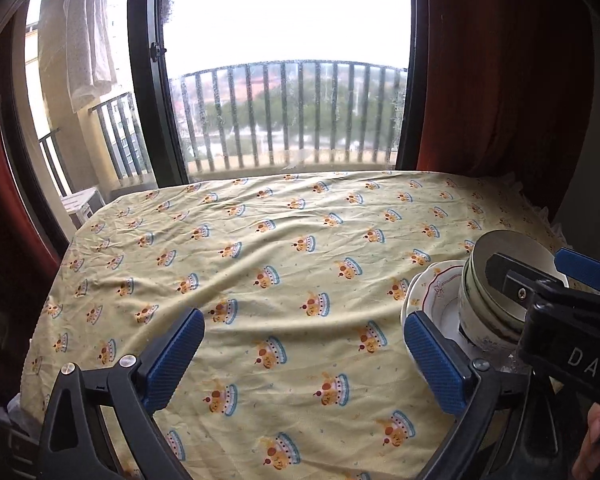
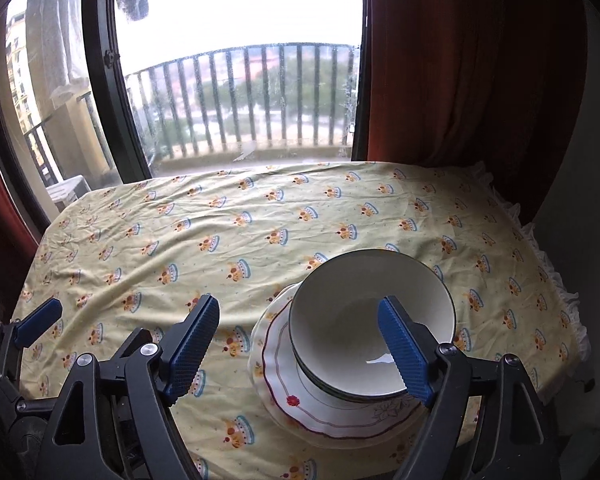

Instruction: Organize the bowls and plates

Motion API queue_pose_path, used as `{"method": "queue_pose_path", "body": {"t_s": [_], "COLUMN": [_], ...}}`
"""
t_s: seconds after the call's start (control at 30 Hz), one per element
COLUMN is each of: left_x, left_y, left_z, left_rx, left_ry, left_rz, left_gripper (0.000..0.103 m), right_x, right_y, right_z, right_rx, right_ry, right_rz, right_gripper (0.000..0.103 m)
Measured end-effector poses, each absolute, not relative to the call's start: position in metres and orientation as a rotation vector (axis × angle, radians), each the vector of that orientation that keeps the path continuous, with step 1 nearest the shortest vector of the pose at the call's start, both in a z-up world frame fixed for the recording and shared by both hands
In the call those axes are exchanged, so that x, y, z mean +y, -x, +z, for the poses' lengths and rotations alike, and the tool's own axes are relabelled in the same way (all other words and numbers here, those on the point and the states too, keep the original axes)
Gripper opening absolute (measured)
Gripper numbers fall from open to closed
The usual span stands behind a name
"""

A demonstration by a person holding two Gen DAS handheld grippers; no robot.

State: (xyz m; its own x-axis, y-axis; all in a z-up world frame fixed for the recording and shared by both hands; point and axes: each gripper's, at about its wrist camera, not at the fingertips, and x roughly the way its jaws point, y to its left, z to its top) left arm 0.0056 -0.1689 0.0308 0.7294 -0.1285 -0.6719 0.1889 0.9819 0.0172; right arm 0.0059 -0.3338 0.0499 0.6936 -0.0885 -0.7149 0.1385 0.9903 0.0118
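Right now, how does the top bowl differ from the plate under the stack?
The top bowl is deep with steep walls; the plate is shallow and flat. The bowl is plain off-white inside with a thin dark rim line, while the plate has a wavy edge, a dark red border line and a red flower. The bowl sits highest in the stack; the plate lies low in it, near the tablecloth. Both look like pale ceramic, and neither gripper holds either.

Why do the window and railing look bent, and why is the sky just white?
Left wrist view: fisheye lens bows the window frame and railing; sky is overexposed. Right wrist view: same bending; backlight leaves the red curtain dark, a small glare spot in the bowl.
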Motion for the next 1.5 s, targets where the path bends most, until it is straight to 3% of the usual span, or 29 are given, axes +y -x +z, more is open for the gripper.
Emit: {"method": "queue_pose_path", "body": {"t_s": [0.5,0.7,1.5], "left_x": [-0.062,-0.061,-0.060], "left_y": [0.032,0.044,0.033], "left_z": [-0.014,-0.014,-0.012], "left_rx": [0.686,0.657,0.662], "left_ry": [-0.082,-0.107,-0.039], "left_rz": [-0.103,-0.085,-0.091], "left_gripper": [0.102,0.103,0.103], "right_x": [-0.258,-0.244,-0.242], "right_y": [0.045,0.061,0.047], "right_z": [-0.015,-0.026,-0.023], "right_rx": [0.719,0.728,0.739], "right_ry": [-0.062,-0.082,-0.084], "right_rz": [-0.122,-0.119,-0.085], "right_gripper": [0.089,0.093,0.094]}}
